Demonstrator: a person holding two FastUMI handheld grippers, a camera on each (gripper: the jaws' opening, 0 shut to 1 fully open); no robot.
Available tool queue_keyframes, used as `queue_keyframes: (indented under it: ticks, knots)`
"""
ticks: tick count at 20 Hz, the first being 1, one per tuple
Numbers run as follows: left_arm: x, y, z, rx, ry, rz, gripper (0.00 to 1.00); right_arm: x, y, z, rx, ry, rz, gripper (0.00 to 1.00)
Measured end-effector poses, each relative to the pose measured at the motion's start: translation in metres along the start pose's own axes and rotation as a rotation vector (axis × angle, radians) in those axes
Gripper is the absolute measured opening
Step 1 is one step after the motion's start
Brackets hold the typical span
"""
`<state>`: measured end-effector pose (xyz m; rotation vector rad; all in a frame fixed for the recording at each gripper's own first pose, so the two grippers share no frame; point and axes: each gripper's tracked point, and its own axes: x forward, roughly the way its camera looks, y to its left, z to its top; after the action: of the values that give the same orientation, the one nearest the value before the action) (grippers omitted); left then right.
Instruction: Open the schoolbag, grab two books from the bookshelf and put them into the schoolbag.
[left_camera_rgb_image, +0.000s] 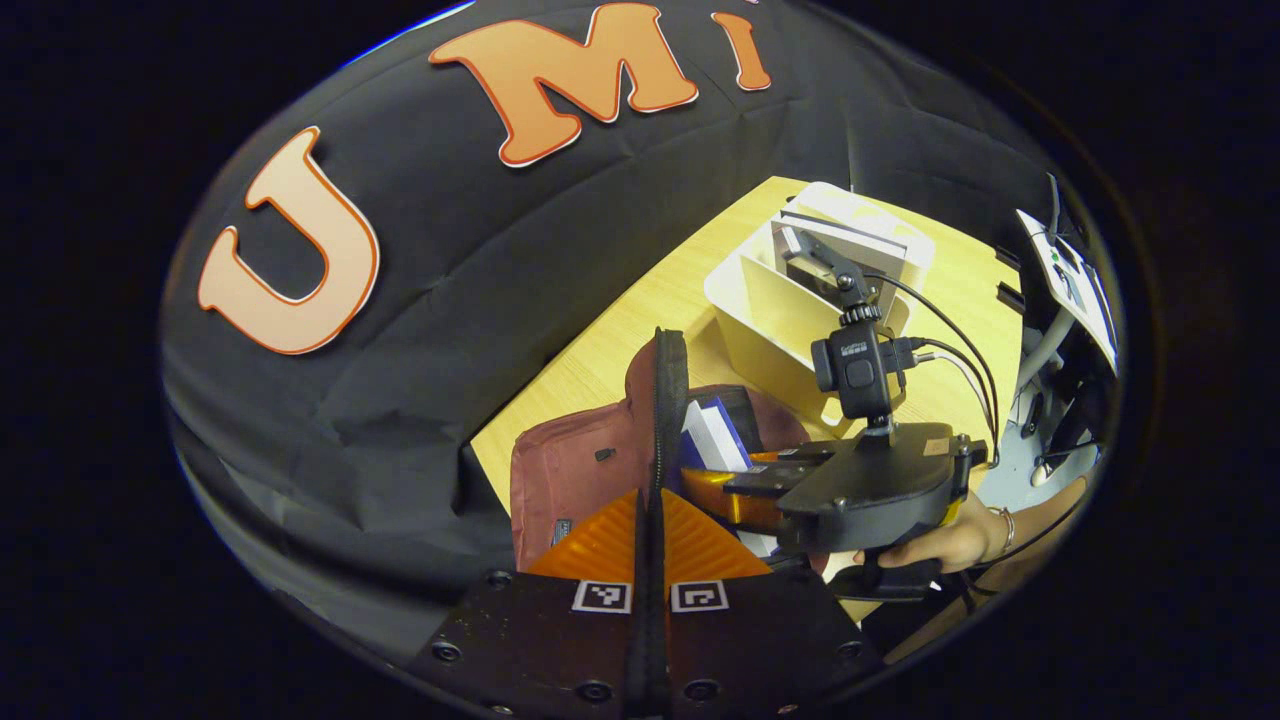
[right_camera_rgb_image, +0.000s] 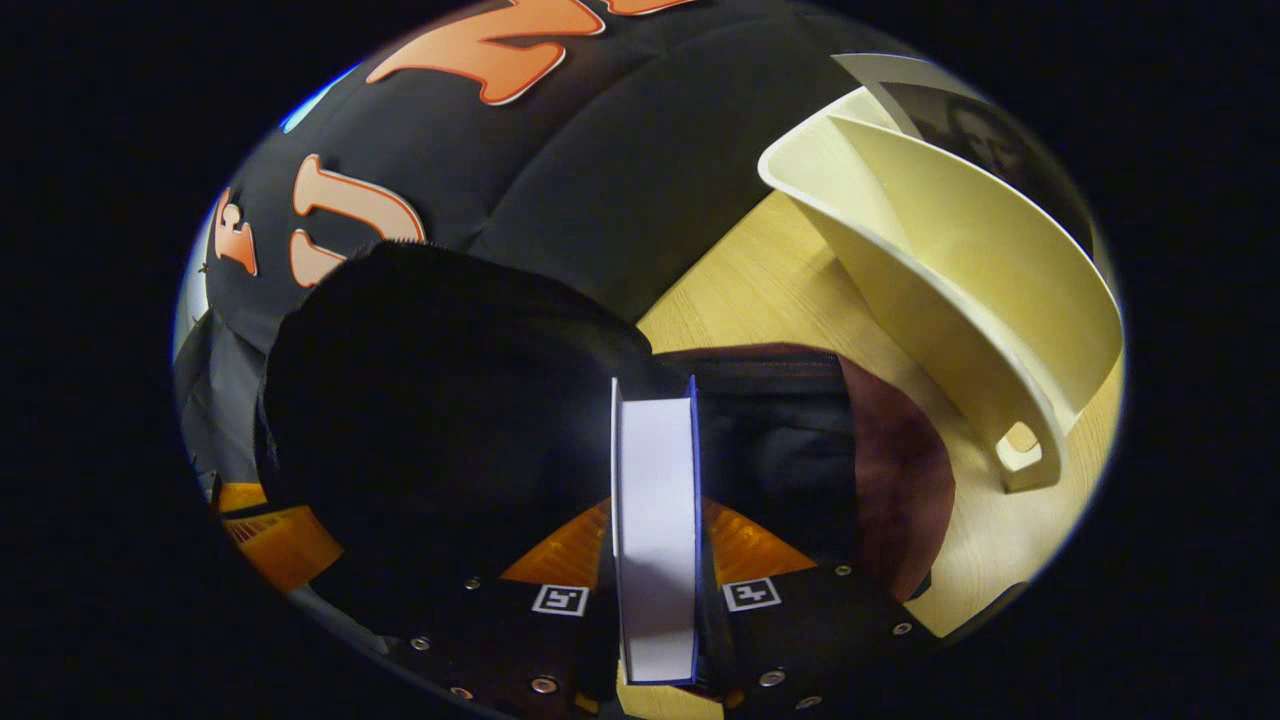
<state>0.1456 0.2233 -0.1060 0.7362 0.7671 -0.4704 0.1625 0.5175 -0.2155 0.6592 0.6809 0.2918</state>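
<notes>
Left gripper view: the left hand-held gripper (left_camera_rgb_image: 648, 520) is pinched tight on the schoolbag (left_camera_rgb_image: 585, 465) rim, holding it open on the desk (left_camera_rgb_image: 610, 340).

Right gripper view: the right hand-held gripper (right_camera_rgb_image: 655, 575) clamps a book (right_camera_rgb_image: 655, 520), long axis pointing straight ahead into the bag's mouth just below; the bookshelf (right_camera_rgb_image: 950, 300) sits off right.

Left gripper view: camera rides above its own fingers, looks forward and down over the wooden table (left_camera_rgb_image: 600, 340) toward the schoolbag (left_camera_rgb_image: 570, 470), close in. Right gripper (left_camera_rgb_image: 740, 490) sits near on the right, bookshelf (left_camera_rgb_image: 770, 300) farther behind it.

Right gripper view: camera tilted, very near the schoolbag (right_camera_rgb_image: 900, 460) mouth, looking along a book (right_camera_rgb_image: 655, 520) between its fingers; bookshelf (right_camera_rgb_image: 960, 290) at upper right.

Both views share schoolbag, bookshelf, table and the booth wall.
</notes>
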Motion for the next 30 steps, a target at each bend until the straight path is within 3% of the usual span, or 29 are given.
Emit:
queue_keyframes:
  ticks: [2, 3, 6, 7, 19, 24, 30]
  knots:
    - [0.003, 0.002, -0.004, -0.010, 0.009, 0.001, 0.00, 0.002, -0.006, -0.014, -0.033, 0.054, -0.036, 0.38]
    - [0.003, 0.003, -0.005, -0.013, 0.010, 0.002, 0.00, 0.005, -0.011, -0.021, -0.044, 0.085, -0.057, 0.30]
    - [0.007, 0.001, -0.007, -0.008, 0.011, -0.003, 0.00, 0.001, -0.027, -0.025, -0.060, 0.129, -0.125, 0.77]
    - [0.005, 0.001, -0.008, -0.003, 0.013, 0.000, 0.00, -0.004, -0.031, -0.026, -0.066, 0.142, -0.143, 0.97]
    - [0.001, -0.016, -0.009, 0.006, -0.005, -0.024, 0.00, -0.024, -0.034, -0.016, -0.113, 0.234, -0.258, 0.97]
    - [0.002, -0.007, -0.018, -0.032, -0.012, -0.024, 0.00, -0.041, -0.032, -0.004, -0.190, 0.246, -0.233, 0.98]
    - [0.000, -0.010, -0.020, -0.056, -0.034, -0.041, 0.01, -0.095, -0.034, 0.028, -0.343, 0.197, -0.167, 0.98]
